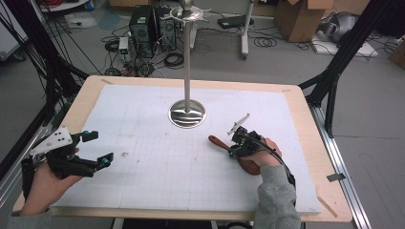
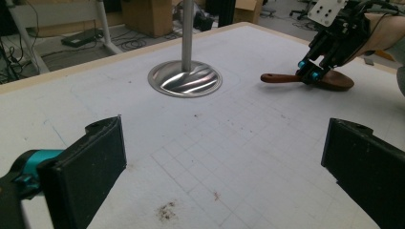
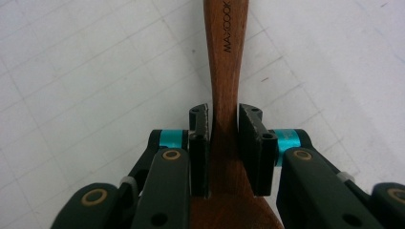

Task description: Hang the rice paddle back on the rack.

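Left to right across the surface [image 1: 143, 167]. At the left edge, the left tongs [image 1: 98, 149] hover just above the white gridded mat with jaws spread wide and nothing between them; the left gripper view confirms the gap is empty. At centre, near the far side, stands a metal stand [image 1: 187, 112], a round base with an upright pole, well apart from both tongs. To the right, the wooden spoon [image 1: 217, 141] lies flat on the mat, handle pointing toward the stand. The right tongs [image 3: 224, 152] are closed on the spoon's neck, just above the bowl, both pads touching the wood. Judged progress: the grasp appears made; lifting and placing the spoon remain.
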`<state>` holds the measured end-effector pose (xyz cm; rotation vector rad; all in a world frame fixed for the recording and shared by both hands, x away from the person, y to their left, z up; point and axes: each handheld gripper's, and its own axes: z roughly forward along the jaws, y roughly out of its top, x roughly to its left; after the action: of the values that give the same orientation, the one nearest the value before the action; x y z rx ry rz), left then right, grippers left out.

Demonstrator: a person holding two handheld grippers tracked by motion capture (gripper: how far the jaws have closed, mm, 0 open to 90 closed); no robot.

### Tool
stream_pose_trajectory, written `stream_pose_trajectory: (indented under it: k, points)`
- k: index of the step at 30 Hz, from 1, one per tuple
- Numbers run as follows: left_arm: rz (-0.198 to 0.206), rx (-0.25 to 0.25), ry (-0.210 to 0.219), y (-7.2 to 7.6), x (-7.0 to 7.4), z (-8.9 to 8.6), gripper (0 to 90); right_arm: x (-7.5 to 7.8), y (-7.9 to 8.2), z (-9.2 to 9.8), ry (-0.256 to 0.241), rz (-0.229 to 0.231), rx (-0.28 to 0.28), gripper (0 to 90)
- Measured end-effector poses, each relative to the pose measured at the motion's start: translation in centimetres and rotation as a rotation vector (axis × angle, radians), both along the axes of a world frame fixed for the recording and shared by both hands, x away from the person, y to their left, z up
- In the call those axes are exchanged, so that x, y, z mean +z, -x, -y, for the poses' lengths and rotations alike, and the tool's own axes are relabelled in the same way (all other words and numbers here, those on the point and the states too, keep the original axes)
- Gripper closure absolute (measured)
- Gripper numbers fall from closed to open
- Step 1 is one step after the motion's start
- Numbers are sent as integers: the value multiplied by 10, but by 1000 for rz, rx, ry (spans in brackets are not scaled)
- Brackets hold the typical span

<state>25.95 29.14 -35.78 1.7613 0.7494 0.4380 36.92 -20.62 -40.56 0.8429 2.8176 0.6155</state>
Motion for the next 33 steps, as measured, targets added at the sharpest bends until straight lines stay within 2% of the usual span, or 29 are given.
stream_pose_trajectory:
  k: [7,11,22,24,25,27,32,33]
  points:
    - [2,-2,-2,0,0,0,18,4,0,2,-26,26,-11,752]
    - [3,-1,-3,0,0,0,18,9,0,5,-51,74,-37,754]
    - [-2,-1,-9,0,0,0,18,16,2,10,-99,112,-68,756]
    - [0,0,-7,0,0,0,18,18,2,12,-118,124,-70,757]
    - [3,0,-6,0,1,0,18,20,3,14,-142,126,-70,757]
    - [2,-1,-6,0,1,0,18,21,4,14,-150,133,-65,757]
    - [-1,-2,-7,0,0,1,18,29,6,17,-188,178,-70,758]
    - [0,-3,-8,0,0,1,18,31,8,18,-203,198,-78,759]
